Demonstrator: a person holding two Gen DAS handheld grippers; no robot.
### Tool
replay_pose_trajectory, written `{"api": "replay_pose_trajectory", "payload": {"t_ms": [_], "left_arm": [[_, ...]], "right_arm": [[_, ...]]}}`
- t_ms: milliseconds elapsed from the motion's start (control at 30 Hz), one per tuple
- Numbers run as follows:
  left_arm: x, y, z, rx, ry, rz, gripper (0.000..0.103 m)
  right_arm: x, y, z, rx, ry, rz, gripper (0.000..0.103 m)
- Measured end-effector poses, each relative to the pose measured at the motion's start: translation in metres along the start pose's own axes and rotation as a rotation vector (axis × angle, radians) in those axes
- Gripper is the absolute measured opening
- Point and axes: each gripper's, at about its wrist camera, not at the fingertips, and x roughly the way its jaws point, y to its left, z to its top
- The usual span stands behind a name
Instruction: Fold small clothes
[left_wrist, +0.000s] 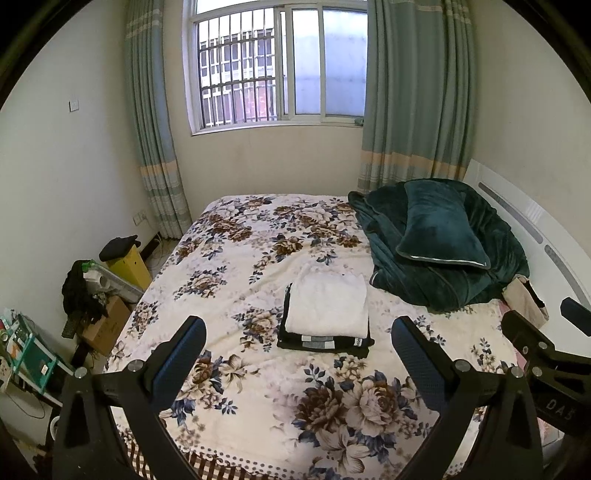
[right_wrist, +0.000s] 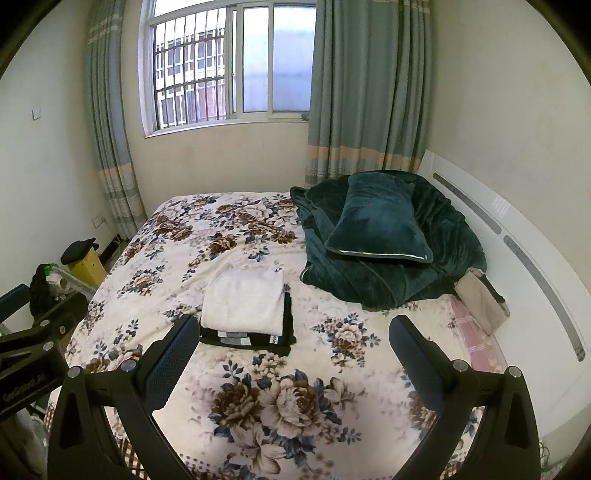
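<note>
The folded white garment (left_wrist: 328, 302) lies on a dark folded garment (left_wrist: 325, 341) in the middle of the bed (left_wrist: 258, 406). The left hand-held gripper (left_wrist: 298, 352) and right hand-held gripper (right_wrist: 294, 350) hang empty with jaws spread wide, so a careless approach could push the stack crooked.

1. The bedspread (left_wrist: 236, 266) at the centre is cream with brown and blue flowers.
2. The folded garment (left_wrist: 327, 302) on top is white, over a black one (left_wrist: 325, 342).
3. The pillow (left_wrist: 439, 225) at right is dark green.
4. The curtains (left_wrist: 413, 92) are grey-green.
</note>
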Motion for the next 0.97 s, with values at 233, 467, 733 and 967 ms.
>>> {"api": "replay_pose_trajectory", "payload": {"t_ms": [233,467,733,967], "left_arm": [[-0.003,-0.001,0.001,0.0,-0.002,0.002,0.103],[-0.005,-0.001,0.002,0.003,-0.002,0.004,0.103],[-0.009,0.001,0.001,-0.001,-0.003,0.007,0.103],[-0.013,0.006,0.004,-0.001,-0.001,0.01,0.103]], "right_arm": [[-0.004,0.003,-0.003,0.003,-0.001,0.0,0.103],[-0.004,0.003,-0.004,0.006,-0.002,-0.002,0.103],[-0.007,0.006,-0.005,0.005,-0.006,0.001,0.103],[-0.008,0.006,-0.006,0.009,-0.002,0.0,0.103]]}}
